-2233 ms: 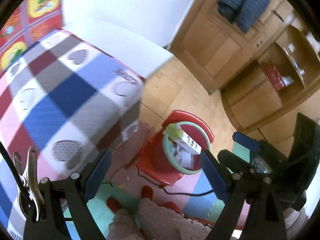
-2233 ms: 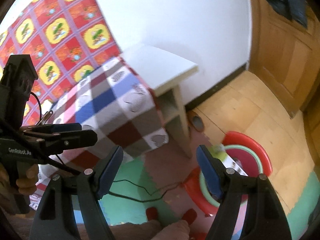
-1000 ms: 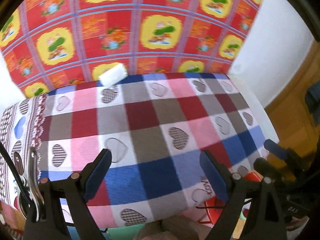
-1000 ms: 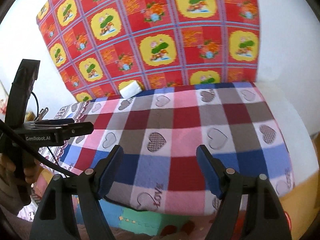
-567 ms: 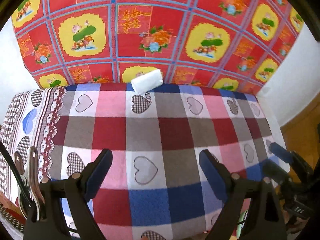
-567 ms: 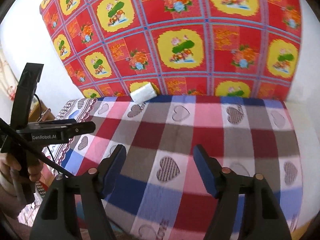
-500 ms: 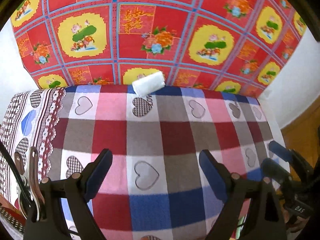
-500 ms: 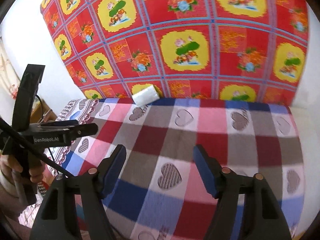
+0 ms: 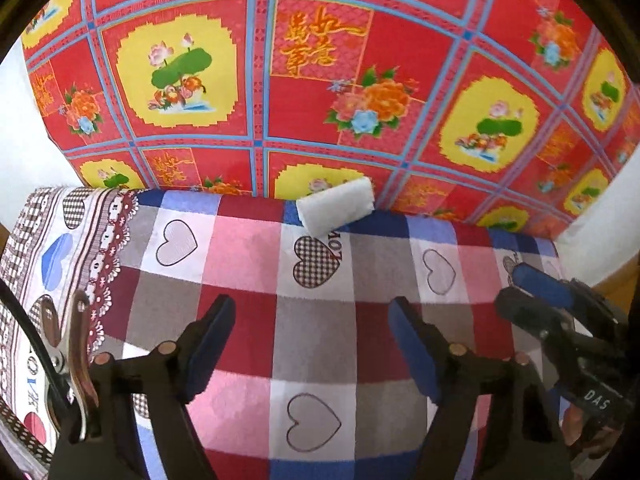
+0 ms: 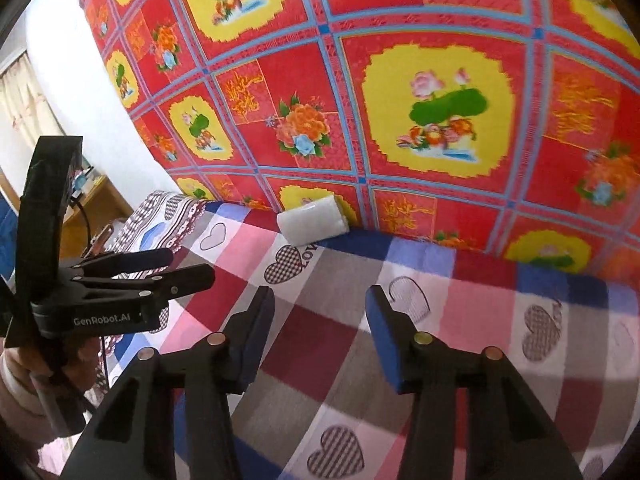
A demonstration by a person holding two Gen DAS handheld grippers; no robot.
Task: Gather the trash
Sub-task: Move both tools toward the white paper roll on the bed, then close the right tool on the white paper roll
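A white, soft-looking packet [image 9: 335, 210] [image 10: 312, 220] lies at the back edge of the checked heart tablecloth [image 9: 320, 344], against the red flowered wall cloth [image 9: 320, 80]. My left gripper [image 9: 312, 312] hovers over the cloth, short of the packet; its jaws are closing with nothing between them. My right gripper [image 10: 319, 300] also hangs over the cloth, short of the packet, its jaws narrower and closing on nothing. Each gripper shows in the other's view: the right gripper [image 9: 536, 280] at the right edge, the left gripper [image 10: 188, 266] at the left, held by a hand.
A lace-edged cloth with blue hearts [image 9: 60, 248] covers the table's left end. Wooden furniture [image 10: 100, 204] and a curtain [image 10: 24, 108] stand beyond it at the left. A white wall [image 9: 600, 216] meets the table at the right.
Both grippers swung from the floor and red bin up over the table, then moved toward the white packet at the back. Both pairs of jaws have narrowed, the right more.
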